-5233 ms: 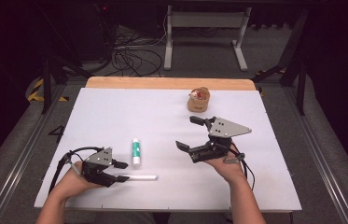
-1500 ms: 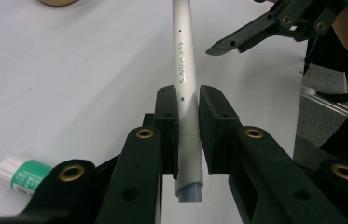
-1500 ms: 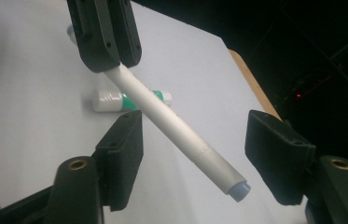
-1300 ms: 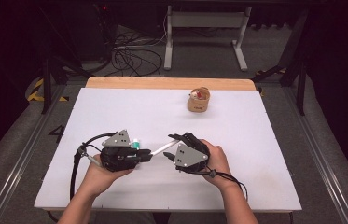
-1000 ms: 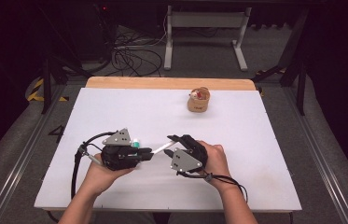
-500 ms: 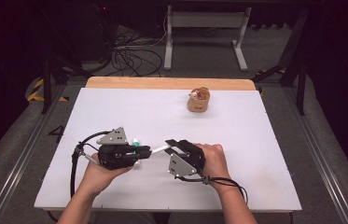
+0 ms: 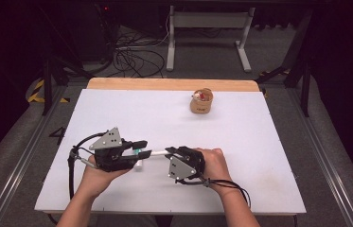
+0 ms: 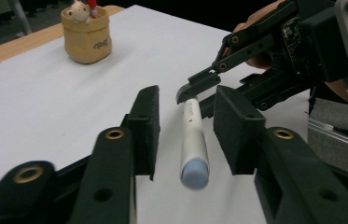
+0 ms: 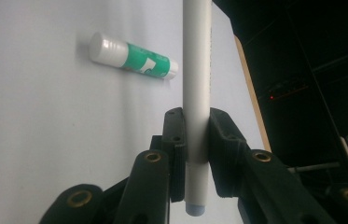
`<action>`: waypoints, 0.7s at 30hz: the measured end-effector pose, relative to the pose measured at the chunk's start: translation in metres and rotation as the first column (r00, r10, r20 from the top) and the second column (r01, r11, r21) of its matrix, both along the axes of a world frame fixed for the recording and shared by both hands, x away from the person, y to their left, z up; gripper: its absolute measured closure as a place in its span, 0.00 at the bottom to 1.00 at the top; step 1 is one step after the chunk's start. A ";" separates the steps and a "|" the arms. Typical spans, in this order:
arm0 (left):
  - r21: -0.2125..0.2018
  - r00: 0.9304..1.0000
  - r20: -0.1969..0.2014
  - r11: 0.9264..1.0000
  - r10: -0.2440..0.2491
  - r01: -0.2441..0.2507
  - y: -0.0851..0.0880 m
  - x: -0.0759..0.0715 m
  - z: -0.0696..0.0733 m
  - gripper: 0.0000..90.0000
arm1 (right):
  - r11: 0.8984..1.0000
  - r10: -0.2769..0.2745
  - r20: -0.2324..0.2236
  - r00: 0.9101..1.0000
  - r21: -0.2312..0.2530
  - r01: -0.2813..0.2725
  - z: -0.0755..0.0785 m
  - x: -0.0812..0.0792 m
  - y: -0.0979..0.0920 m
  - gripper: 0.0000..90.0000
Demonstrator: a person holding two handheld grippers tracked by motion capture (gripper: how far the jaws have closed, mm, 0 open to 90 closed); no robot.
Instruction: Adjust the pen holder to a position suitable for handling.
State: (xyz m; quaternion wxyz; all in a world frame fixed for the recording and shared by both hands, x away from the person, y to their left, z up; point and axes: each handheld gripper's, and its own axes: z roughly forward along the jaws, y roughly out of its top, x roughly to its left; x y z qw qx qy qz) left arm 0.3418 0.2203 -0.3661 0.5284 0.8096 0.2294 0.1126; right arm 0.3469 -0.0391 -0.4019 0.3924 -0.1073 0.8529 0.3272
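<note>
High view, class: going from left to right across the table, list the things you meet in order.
Left claw → white pen → right claw → small tan pot near the table's far edge.

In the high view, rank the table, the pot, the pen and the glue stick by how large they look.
1. Table
2. Pen and pot: the pen looks longer, the pot bulkier; no clear order.
3. Glue stick, mostly hidden by the left gripper, so unsure.
</note>
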 end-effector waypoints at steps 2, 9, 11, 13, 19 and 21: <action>-0.007 1.000 0.011 1.000 0.009 -0.009 0.002 -0.001 0.000 0.64 | 0.998 -0.019 -0.028 0.999 0.063 0.021 0.000 0.003 -0.003 0.87; -0.028 0.999 0.043 0.999 0.025 -0.024 0.007 -0.003 -0.004 0.51 | 0.962 -0.059 -0.128 0.990 0.259 0.091 0.004 0.012 -0.017 0.87; -0.031 0.998 0.054 0.999 0.031 -0.030 0.009 -0.004 -0.006 0.49 | 0.946 -0.060 -0.153 0.986 0.308 0.105 0.006 0.015 -0.021 0.87; -0.044 0.998 0.054 0.998 0.038 -0.035 0.011 -0.004 -0.007 0.48 | 0.931 -0.063 -0.172 0.983 0.345 0.120 0.007 0.017 -0.024 0.87; -0.052 0.993 0.083 0.996 0.078 -0.074 0.017 -0.005 -0.007 0.40 | 0.889 -0.055 -0.220 0.974 0.433 0.148 0.009 0.021 -0.032 0.87; -0.058 0.993 0.083 0.995 0.088 -0.084 0.020 -0.004 -0.008 0.39 | 0.873 -0.052 -0.233 0.971 0.462 0.157 0.010 0.022 -0.035 0.87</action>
